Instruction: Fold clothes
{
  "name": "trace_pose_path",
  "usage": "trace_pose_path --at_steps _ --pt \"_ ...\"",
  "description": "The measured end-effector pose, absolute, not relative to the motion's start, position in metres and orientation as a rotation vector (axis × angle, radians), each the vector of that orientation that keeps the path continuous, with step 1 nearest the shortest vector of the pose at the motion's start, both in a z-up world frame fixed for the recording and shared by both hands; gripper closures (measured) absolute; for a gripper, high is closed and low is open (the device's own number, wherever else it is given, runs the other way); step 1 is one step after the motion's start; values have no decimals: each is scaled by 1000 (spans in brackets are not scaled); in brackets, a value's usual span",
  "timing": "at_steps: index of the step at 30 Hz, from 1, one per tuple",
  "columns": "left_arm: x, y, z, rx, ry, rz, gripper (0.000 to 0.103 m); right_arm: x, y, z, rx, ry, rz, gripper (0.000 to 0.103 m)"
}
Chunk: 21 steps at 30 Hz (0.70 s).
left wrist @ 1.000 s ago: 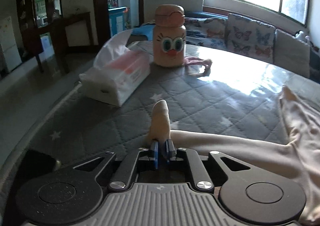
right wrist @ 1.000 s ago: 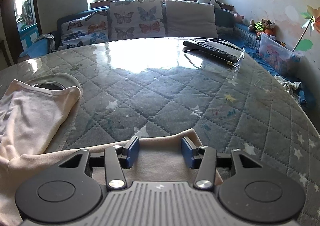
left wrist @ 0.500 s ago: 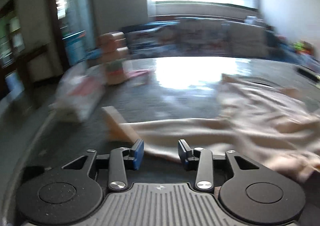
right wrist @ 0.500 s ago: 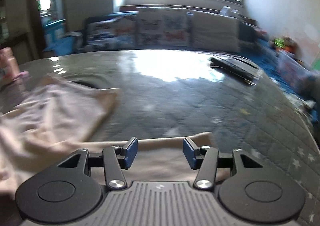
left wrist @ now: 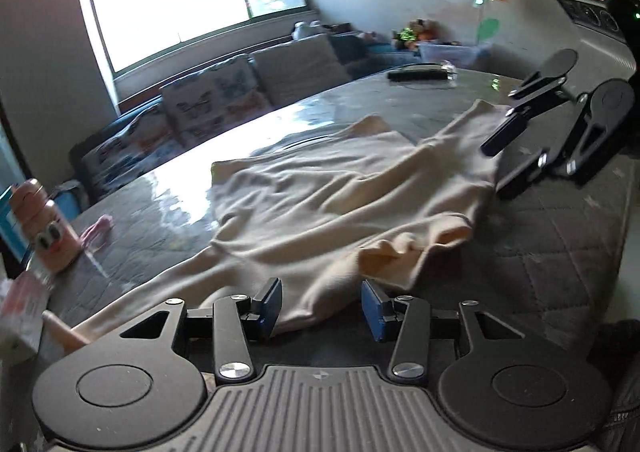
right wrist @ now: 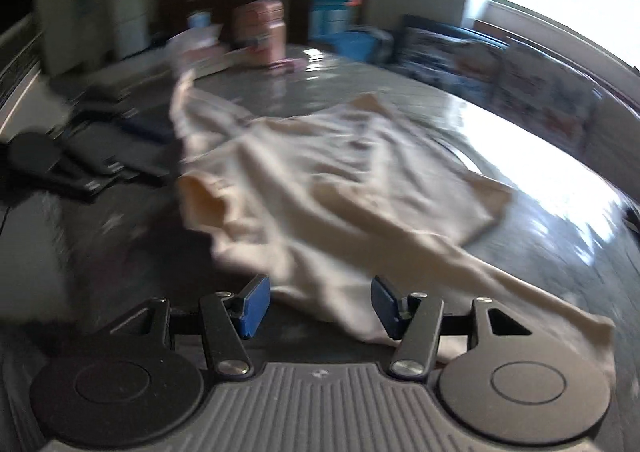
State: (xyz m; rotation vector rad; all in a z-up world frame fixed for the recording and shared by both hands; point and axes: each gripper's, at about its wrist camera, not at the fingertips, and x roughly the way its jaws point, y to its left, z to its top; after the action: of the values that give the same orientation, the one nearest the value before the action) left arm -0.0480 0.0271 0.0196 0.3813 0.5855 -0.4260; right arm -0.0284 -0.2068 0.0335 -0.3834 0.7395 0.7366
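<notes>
Left gripper (left wrist: 321,307) fingers apart; right gripper (right wrist: 319,305) likewise.

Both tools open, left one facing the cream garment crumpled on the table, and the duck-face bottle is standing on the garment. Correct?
Not quite. The duck-face bottle stands on the bare table, clear of the cream garment, as the left wrist view shows. The rest holds: left tool and right tool are both open.
</notes>
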Motion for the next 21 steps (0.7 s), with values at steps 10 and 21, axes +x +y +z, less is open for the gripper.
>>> trace_pose_path --at_steps 10,21 --pt "-44 10 7 414 557 -548 82 -45 -160 15 -550 694 834 62" --pt "-55 11 17 360 564 -625 101 -47 -176 32 -468 704 870 98"
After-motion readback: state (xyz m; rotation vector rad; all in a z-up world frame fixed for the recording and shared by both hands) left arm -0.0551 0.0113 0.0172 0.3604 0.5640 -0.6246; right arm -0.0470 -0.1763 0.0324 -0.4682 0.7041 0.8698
